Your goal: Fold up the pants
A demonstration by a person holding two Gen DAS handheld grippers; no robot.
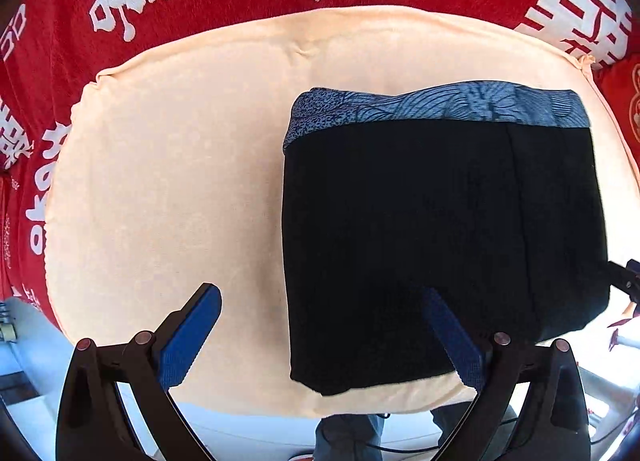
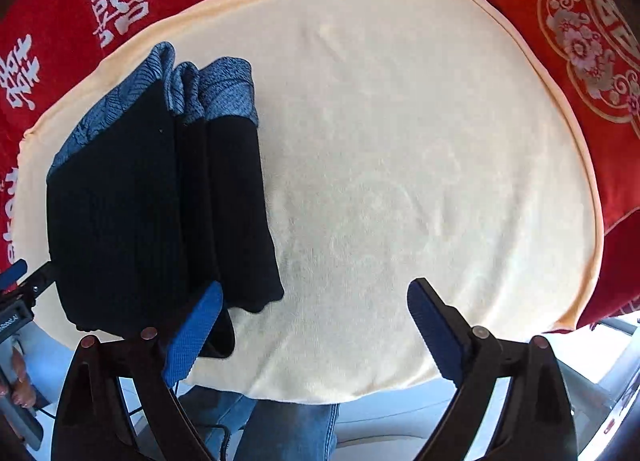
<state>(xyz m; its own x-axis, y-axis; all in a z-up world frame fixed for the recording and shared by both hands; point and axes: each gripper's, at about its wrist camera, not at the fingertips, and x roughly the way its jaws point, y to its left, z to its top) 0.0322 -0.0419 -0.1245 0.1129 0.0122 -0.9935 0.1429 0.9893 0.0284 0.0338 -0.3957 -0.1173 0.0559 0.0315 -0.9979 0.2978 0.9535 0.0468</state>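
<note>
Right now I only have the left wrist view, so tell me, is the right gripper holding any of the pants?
Observer: No. The right gripper is open and its pads press on nothing.
Operator: Is the fold tidy on that side?
Observer: The pants show three layers along that edge, stepped rather than flush.
Operator: What lies past the towel on the right?
Observer: Beyond the cream towel lies a red cushion with a gold flower pattern.

Left tongs (image 1: 320, 325) and right tongs (image 2: 316, 317): black arms, ribbed blue pads, round rivets; person wears blue jeans (image 2: 288, 429).
</note>
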